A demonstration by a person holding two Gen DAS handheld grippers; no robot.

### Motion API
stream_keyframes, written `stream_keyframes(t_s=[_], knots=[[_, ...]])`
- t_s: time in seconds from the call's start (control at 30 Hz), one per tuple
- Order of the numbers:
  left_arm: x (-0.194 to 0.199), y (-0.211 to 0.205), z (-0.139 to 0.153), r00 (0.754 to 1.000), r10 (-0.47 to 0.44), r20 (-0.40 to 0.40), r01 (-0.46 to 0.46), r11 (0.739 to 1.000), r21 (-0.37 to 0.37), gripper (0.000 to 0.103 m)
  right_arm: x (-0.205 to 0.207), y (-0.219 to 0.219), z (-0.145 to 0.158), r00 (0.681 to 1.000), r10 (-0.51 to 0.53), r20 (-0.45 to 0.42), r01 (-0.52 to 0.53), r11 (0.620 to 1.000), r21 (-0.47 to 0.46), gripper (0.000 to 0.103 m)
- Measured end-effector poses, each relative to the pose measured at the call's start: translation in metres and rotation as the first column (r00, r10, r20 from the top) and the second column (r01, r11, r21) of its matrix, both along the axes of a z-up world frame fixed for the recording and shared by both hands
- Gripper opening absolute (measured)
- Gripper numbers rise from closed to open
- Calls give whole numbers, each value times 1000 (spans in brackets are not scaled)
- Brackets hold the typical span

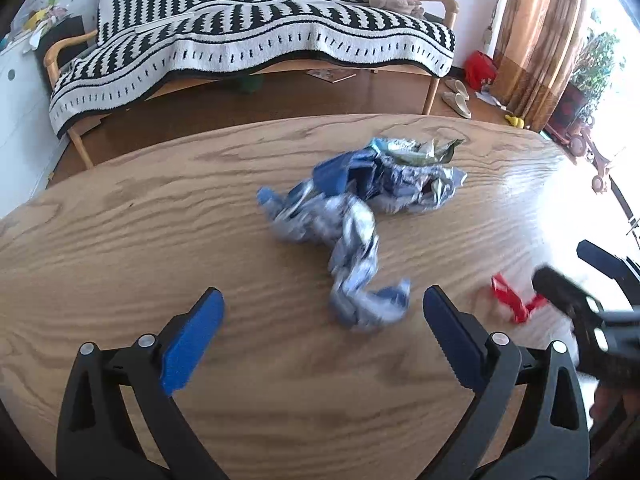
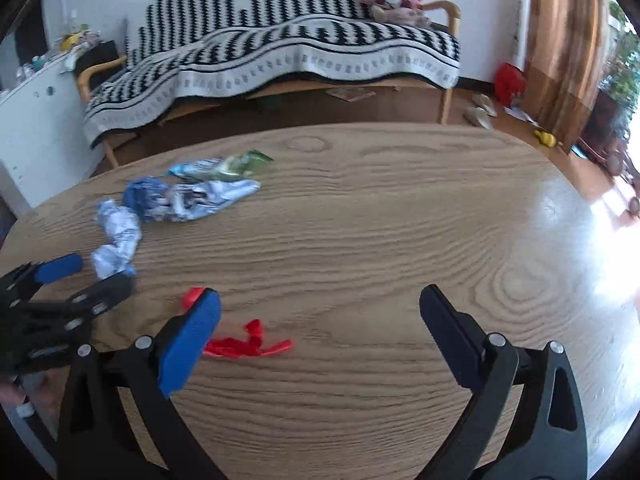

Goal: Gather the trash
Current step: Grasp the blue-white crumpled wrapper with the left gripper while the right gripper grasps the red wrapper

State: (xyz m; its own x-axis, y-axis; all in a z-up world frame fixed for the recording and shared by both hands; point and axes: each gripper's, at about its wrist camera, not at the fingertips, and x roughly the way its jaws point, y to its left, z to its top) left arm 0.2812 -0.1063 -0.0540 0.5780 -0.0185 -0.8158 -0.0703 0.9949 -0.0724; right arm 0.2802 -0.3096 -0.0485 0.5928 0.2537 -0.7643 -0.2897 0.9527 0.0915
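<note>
A pile of crumpled blue and silver wrappers (image 1: pixel 352 216) lies on the wooden table (image 1: pixel 160 216), with a green and silver wrapper (image 1: pixel 424 150) at its far end. My left gripper (image 1: pixel 320 312) is open just short of the pile's near end. A red wrapper (image 1: pixel 514 300) lies to the right of it. In the right wrist view the red wrapper (image 2: pixel 248 344) lies between the fingers of my open right gripper (image 2: pixel 320 312), near the left finger. The pile (image 2: pixel 168 204) is at the left, with the left gripper (image 2: pixel 92 276) beside it.
A sofa under a black and white striped blanket (image 1: pixel 256 36) stands beyond the table's far edge. Slippers (image 1: pixel 456 96), a red bag (image 1: pixel 478 68) and toys lie on the floor by a brown curtain (image 1: pixel 536 40). A white cabinet (image 1: pixel 16 120) is at the left.
</note>
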Motion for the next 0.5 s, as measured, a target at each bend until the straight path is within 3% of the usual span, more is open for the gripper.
stream_keyframes(t_s=[0.2, 0.4, 0.5], knots=[[19, 2, -4, 1000, -10, -11, 10, 997, 72, 97, -13, 15, -8, 981, 187, -45, -185, 982, 43, 96], [9, 30, -6, 1000, 25, 12, -26, 998, 65, 97, -18, 26, -13, 974, 223, -44, -224, 974, -23, 98], [4, 35, -6, 1000, 15, 11, -16, 998, 66, 97, -20, 38, -17, 967, 249, -44, -253, 962, -104, 98]])
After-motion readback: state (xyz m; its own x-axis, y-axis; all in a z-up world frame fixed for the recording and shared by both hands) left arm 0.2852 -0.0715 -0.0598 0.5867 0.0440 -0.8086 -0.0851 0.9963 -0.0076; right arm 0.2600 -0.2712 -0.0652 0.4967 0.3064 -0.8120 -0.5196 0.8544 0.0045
